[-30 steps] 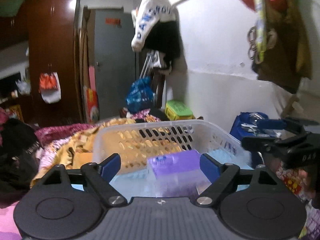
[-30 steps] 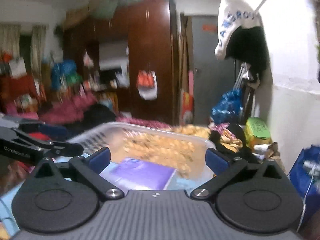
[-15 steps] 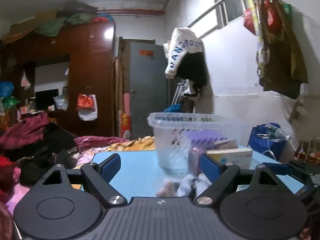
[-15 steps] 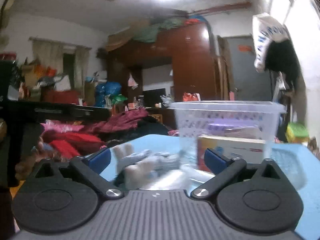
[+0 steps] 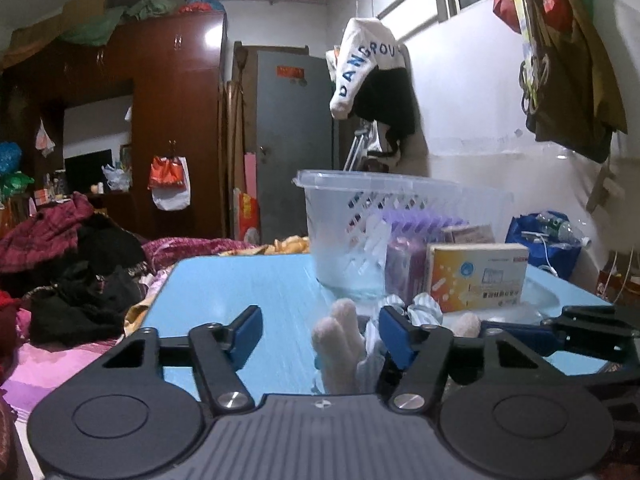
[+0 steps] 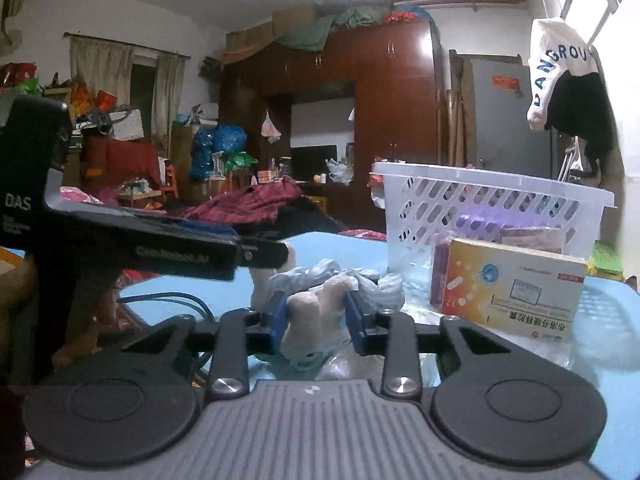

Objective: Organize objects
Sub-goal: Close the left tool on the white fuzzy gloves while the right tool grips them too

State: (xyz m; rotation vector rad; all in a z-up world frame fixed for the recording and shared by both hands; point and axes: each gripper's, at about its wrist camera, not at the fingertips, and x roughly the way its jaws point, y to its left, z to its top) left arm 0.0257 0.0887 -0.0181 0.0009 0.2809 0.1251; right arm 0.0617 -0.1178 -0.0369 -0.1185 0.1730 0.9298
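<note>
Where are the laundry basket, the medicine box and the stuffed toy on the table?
laundry basket [image 6: 480, 196], right wrist view, on its slotted front wall.
medicine box [image 6: 516, 288], right wrist view, on its printed front face.
stuffed toy [image 6: 316, 312], right wrist view, on the white limb between the right gripper's fingers.

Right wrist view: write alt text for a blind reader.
The right gripper is closed on a white and blue plush toy on a blue table. Beside it an orange medicine box sits before a white plastic basket.
</note>
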